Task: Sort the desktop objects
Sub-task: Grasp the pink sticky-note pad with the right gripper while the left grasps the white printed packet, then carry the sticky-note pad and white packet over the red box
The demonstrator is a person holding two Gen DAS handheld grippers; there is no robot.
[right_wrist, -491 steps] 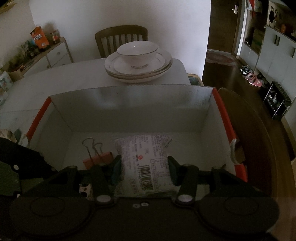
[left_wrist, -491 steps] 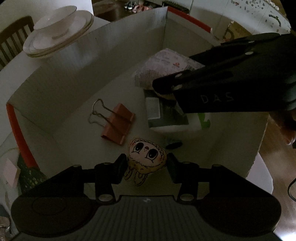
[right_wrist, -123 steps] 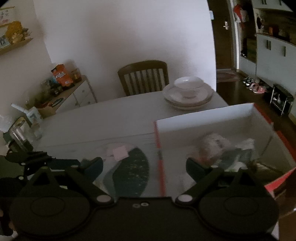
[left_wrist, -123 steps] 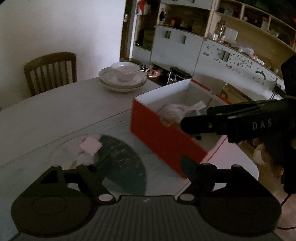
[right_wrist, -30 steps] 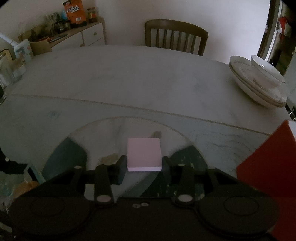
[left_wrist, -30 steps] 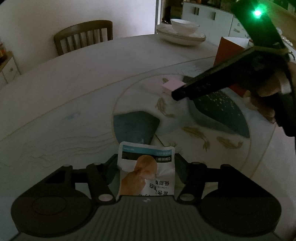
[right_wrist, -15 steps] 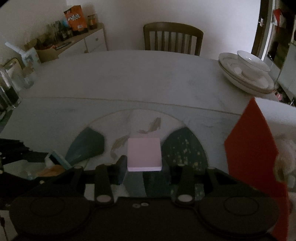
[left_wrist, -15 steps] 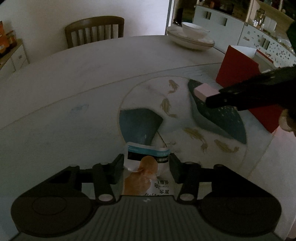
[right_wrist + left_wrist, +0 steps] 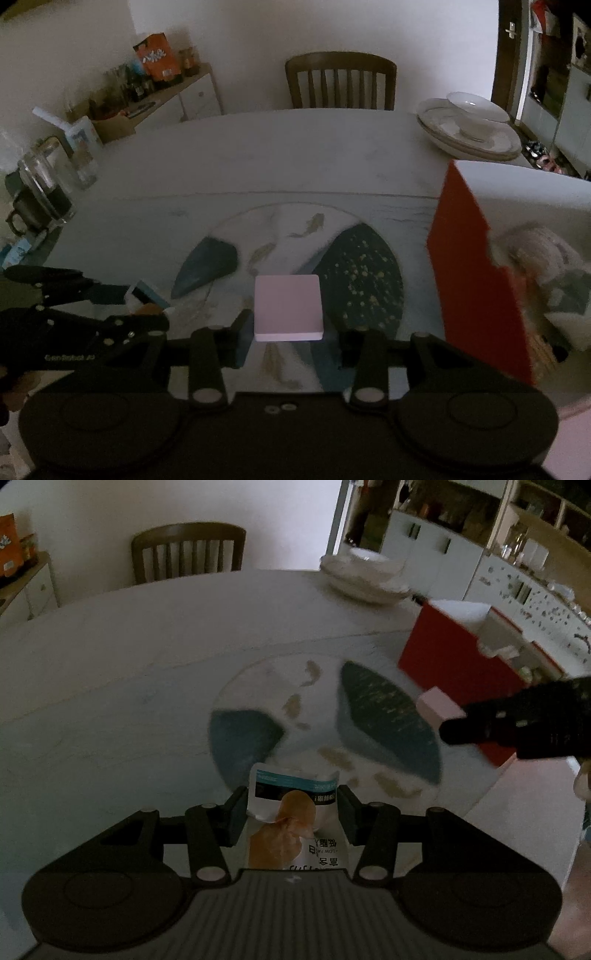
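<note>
My left gripper (image 9: 292, 812) is shut on a white snack packet (image 9: 295, 823) with a teal band and an orange picture, held above the table. My right gripper (image 9: 288, 332) is shut on a pink sticky-note pad (image 9: 288, 307), also lifted off the table. In the left wrist view the pink pad (image 9: 437, 706) and the right gripper (image 9: 517, 722) hang at the right, in front of the red box (image 9: 454, 661). The right wrist view shows the red box (image 9: 476, 280) at the right, open-topped with several items inside, and the left gripper (image 9: 146, 308) with the packet (image 9: 142, 297) at lower left.
Stacked plates with a bowl (image 9: 469, 122) sit at the table's far right. A wooden chair (image 9: 340, 79) stands behind the table. A glass jug (image 9: 40, 188) and a cup (image 9: 83, 147) stand at the left edge. The table top (image 9: 122, 672) carries a round fish-pattern inlay.
Both grippers have risen off the table with their objects. The right one with the pink pad has moved toward the red box. The left one's fingers closed in on the packet.
</note>
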